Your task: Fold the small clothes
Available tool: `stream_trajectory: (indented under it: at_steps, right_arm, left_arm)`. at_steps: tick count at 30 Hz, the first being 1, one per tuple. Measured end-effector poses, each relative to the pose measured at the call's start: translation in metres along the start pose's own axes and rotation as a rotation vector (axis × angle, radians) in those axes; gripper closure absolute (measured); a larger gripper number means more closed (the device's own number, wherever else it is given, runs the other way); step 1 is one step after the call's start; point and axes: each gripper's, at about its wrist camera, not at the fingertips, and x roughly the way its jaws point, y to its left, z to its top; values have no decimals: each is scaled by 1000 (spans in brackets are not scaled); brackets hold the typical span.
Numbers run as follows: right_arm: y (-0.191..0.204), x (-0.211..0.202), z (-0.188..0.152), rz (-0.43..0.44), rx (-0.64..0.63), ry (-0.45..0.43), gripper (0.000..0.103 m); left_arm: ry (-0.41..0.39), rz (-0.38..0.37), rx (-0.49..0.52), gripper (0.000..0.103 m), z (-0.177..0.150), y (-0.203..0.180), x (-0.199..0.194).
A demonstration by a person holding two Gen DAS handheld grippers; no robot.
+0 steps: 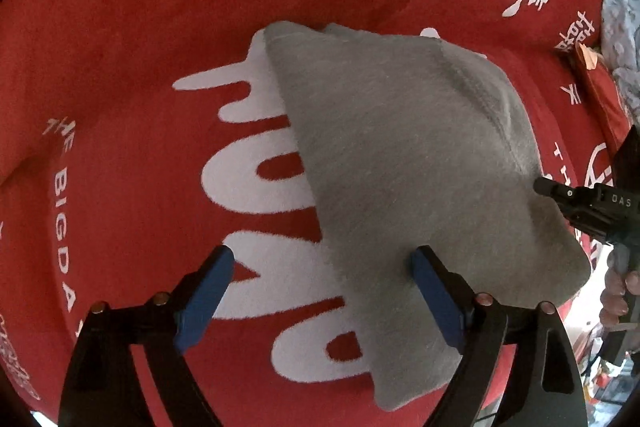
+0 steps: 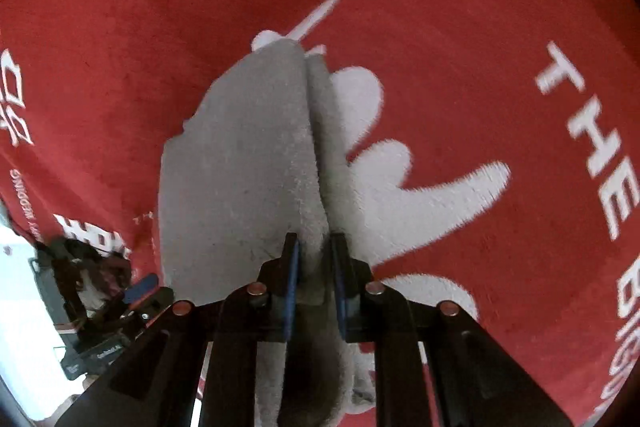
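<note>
A small grey fleece garment lies folded on a red carpet with white lettering. My left gripper is open, its blue pads just above the garment's near left edge, holding nothing. My right gripper is shut on a bunched fold of the grey garment, which hangs from between its blue pads above the carpet. In the left wrist view the right gripper reaches in from the right and meets the garment's right edge.
A grey textured cloth and a red item lie at the carpet's far right edge. Beyond the carpet's edge in the right wrist view is a pale floor with dark gear. The left gripper shows there too.
</note>
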Motion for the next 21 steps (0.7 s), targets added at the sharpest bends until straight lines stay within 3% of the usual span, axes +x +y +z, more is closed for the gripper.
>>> stream_trajectory:
  at_steps: [4,6,8,11,14,15,16,17,21]
  right_arm:
    - [-1,-16,-7,-53,7,-6,68]
    - [-3,-29,-16,9,19,-3,67]
    - [10,-39,-28,76,4,-4,53]
    - [26,-51,-42,105,-82,14,53]
    - [44,-38,-53,1,-192,68,53]
    - [44,-30,-54,-40,-219,99,55]
    - [46,-21,-55,-52,-239,135,82]
    - [48,-15,-57,-41,-242,165,97]
    - [55,-20,-69,-11,-298,175,97]
  left_arm:
    - [22,16,9,12,-8,7,-5]
    - [33,0,8,12,-14,10,-9]
    - [45,-34,3,12,-19,10,-12]
    - [63,-72,19,12,-23,3,-12]
    - [88,-93,76,12,-30,-12,-6]
    - [96,-96,98,12,-31,-18,-4]
    - [102,-99,115,12,-34,-21,-2]
    - [111,-100,140,12,-35,-26,1]
    - [154,-72,267,12,-51,-37,15]
